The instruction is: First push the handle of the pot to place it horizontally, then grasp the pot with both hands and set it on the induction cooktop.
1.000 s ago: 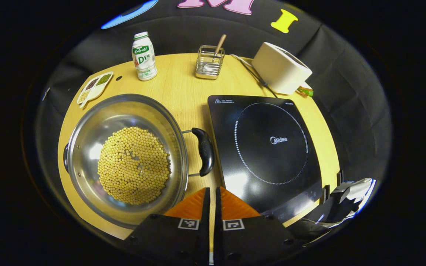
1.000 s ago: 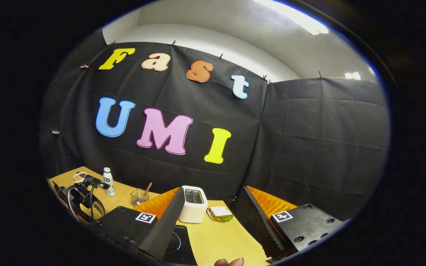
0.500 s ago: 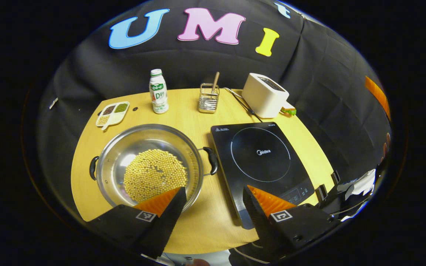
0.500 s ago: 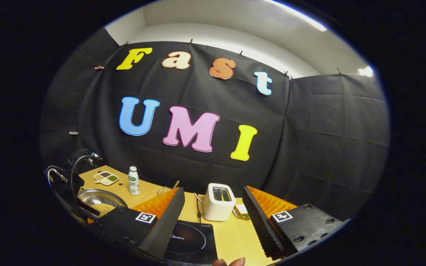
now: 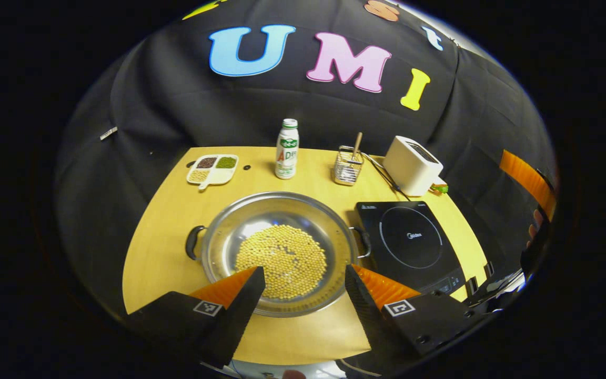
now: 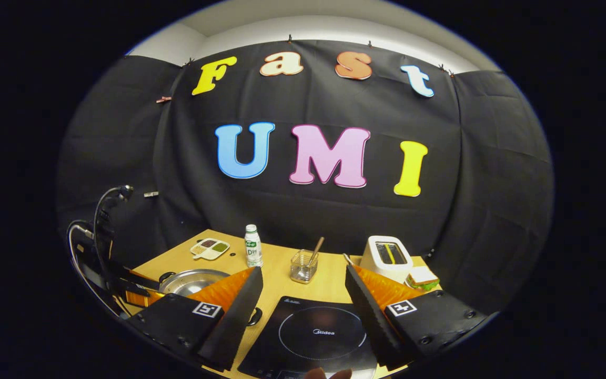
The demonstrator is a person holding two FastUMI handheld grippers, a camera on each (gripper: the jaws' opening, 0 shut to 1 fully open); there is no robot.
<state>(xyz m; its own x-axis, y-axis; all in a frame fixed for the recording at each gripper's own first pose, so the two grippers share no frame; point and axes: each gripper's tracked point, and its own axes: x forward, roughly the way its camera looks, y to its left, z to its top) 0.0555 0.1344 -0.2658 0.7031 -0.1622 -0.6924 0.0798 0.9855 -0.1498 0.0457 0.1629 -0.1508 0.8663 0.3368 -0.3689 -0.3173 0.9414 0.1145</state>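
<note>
Table [image 5: 166,221]: bottle [image 5: 286,149], divided dish [image 5: 212,169], wire holder [image 5: 349,167], toaster [image 5: 412,165], sandwich [image 6: 422,277].

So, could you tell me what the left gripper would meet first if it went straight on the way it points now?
Most likely the pot: the open left gripper frames its soybeans, though how far above it hangs is unclear.

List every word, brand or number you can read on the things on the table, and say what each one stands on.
"Midea": on the induction cooktop, in the middle of its ring.
Small print at the cooktop's far corner: too small to read.
Lettering on the bottle: too blurred to read with confidence.
Pot and toaster: no text that I can make out.
</note>
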